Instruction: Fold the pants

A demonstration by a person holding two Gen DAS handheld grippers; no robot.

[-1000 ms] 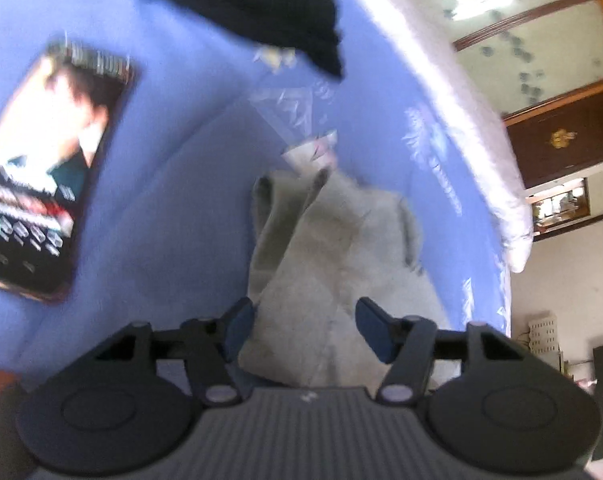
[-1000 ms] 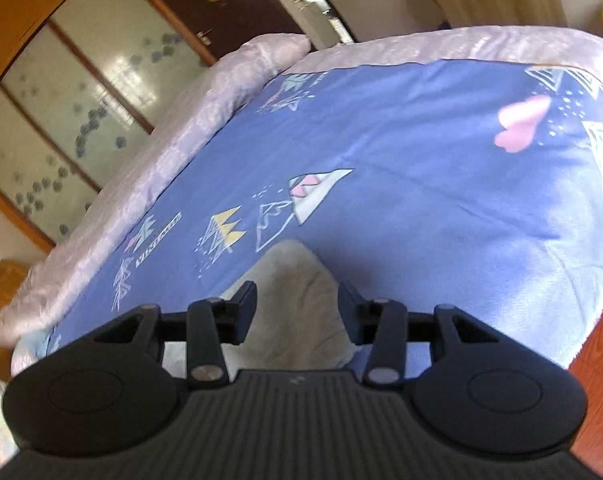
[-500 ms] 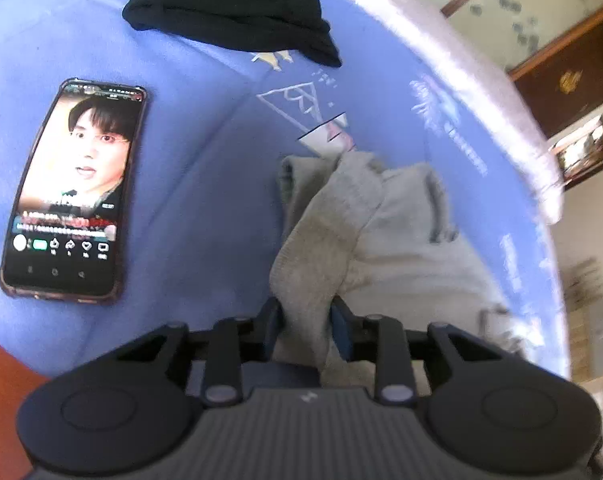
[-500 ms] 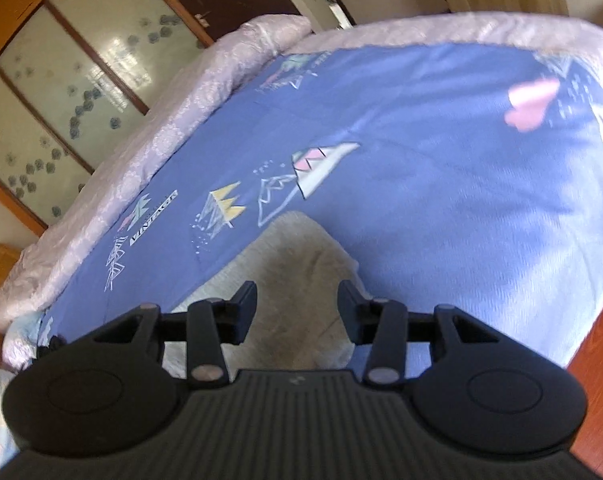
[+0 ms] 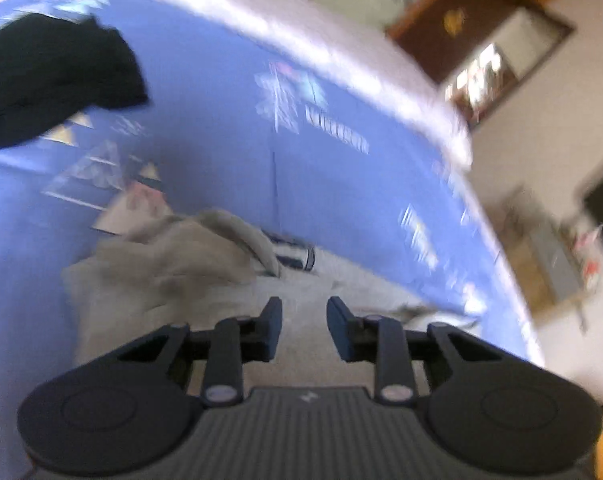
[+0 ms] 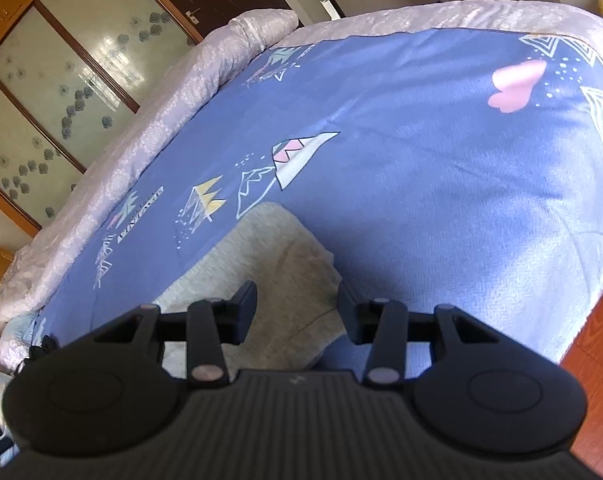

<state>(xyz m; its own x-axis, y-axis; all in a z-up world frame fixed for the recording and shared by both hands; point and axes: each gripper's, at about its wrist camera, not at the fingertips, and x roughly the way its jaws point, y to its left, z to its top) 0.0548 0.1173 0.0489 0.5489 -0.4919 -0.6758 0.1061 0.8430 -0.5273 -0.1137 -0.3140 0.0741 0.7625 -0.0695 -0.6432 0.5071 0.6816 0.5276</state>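
Note:
Grey pants (image 5: pixel 173 268) lie bunched on the blue patterned bedspread (image 5: pixel 221 128), seen blurred in the left wrist view. My left gripper (image 5: pixel 303 326) is open and empty just above the flat part of the pants. In the right wrist view the end of the grey pants (image 6: pixel 277 272) lies flat on the bedspread (image 6: pixel 421 152). My right gripper (image 6: pixel 297 314) is open and empty, hovering over that end of the pants.
A black garment (image 5: pixel 49 92) lies on the bed at the far left. A pale quilt roll (image 6: pixel 149 128) runs along the bed's far edge. Wardrobe doors (image 6: pixel 61 92) stand behind it. Red wooden floor (image 6: pixel 597 336) shows at the right.
My left gripper has let go of the pants fold it pinched half a second ago and has swung to the right; the phone has left its view. The right gripper has barely moved.

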